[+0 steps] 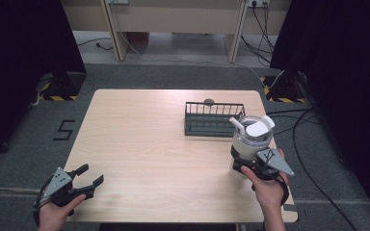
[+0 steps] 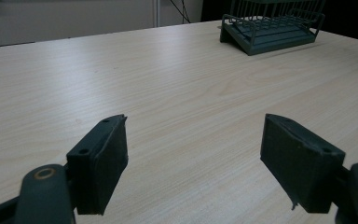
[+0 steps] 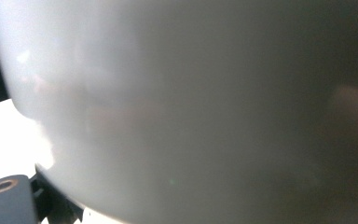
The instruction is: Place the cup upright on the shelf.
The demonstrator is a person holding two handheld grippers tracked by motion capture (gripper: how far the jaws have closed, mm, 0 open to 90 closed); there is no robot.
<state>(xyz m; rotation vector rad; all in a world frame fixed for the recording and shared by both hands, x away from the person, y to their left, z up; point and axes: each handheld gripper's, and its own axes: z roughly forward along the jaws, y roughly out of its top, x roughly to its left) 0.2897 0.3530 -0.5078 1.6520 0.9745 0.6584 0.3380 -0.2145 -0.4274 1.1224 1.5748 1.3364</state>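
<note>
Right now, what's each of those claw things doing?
Left gripper: open, holding nothing, above the table.
Right gripper: closed around the white cup.

You can read one mark: a dark numeral "5" (image 1: 65, 130) on the grey floor (image 1: 24, 144), beyond your left hand-held gripper (image 1: 90, 175) and off to its left, past the worktop (image 1: 144, 144) edge. Nothing on the worktop or on either hand-held gripper carries legible writing.
</note>
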